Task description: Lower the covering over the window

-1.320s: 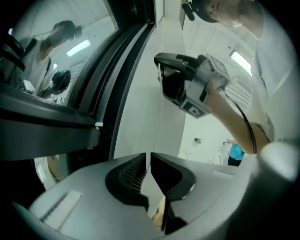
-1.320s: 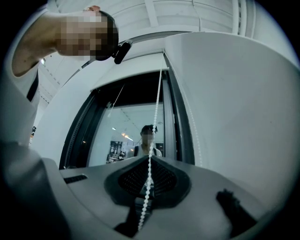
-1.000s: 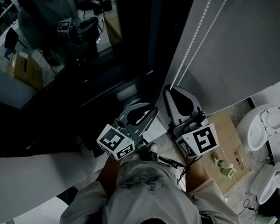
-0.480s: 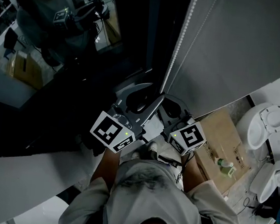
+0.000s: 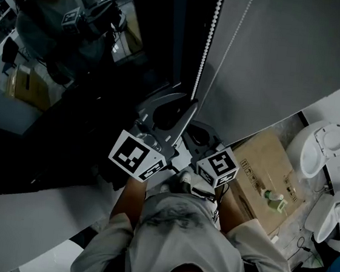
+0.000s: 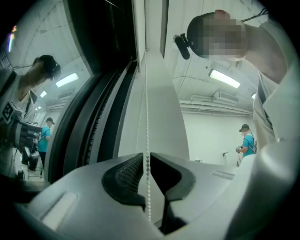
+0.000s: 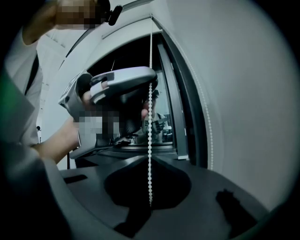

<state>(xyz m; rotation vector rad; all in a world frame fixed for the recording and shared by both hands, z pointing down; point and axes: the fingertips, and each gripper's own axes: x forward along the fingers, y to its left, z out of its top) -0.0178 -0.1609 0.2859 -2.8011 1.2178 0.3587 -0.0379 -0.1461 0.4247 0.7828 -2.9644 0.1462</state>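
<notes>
- Now, the left gripper (image 5: 189,104) is the higher of the two, raised in front of the dark window glass (image 5: 77,36) beside the edge of the grey roller blind (image 5: 289,54).
- Its jaws have just been closing. The left gripper view shows them drawn to a narrow slot with the white bead chain (image 6: 147,117) running through it, and a sliver of gap still shows beside the beads, so the ribbed pads (image 6: 129,171) are not seen pressing.
- Lower down and slightly to the right in the head view, the right gripper (image 7: 150,158) has its jaw tips pinched together on the same chain, which hangs on a little below them.
- From the right gripper view, the left gripper and the hand holding it sit directly above on the chain.
- The blind covers the upper right of the head view, its bottom edge slanting across above the white wall, and the glass to its left is uncovered.
- A second strand of the chain (image 5: 232,42) lies against the blind.
- On the floor below are a brown cardboard box (image 5: 264,167) and a white ceramic toilet (image 5: 321,146).
</notes>
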